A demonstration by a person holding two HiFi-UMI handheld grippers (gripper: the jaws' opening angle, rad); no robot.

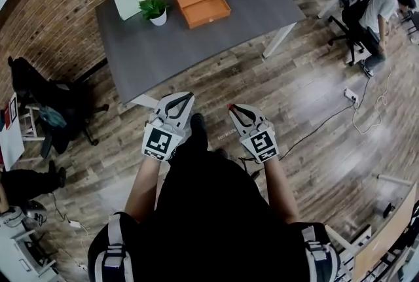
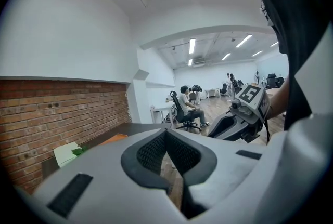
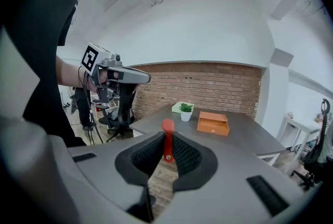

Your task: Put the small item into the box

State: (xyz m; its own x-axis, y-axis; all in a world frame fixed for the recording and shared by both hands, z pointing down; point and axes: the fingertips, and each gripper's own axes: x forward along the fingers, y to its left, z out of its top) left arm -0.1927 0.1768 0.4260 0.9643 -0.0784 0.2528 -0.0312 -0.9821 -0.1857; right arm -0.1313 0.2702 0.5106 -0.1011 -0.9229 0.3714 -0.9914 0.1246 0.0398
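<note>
1. Right tongs (image 3: 167,135): closed on the small red item (image 3: 167,144). It is a thin strip standing upright in the grip, its rounded end poking above the tips. Held by the lower half, I judge so the free end can lead into the box.
2. Left tongs (image 2: 166,133): tips together, nothing between them. Idle, carried level with the right pair and just beside it.
3. Orange box (image 3: 212,123): ahead of the right tongs and well apart, on the dark table (image 3: 244,137). A potted plant (image 3: 186,110) stands just left of it. Wood floor (image 1: 216,88) lies between me and the table, so the item is nowhere near the drop.
4. Only the right gripper view shows the grip on the item; the head view gives a mere red speck at the tip.
5. Only the head view shows the box from above. It looks open with a recessed half, but I cannot be sure.
6. The left gripper view catches just an orange sliver of the box, plus the right tongs side-on.
</note>
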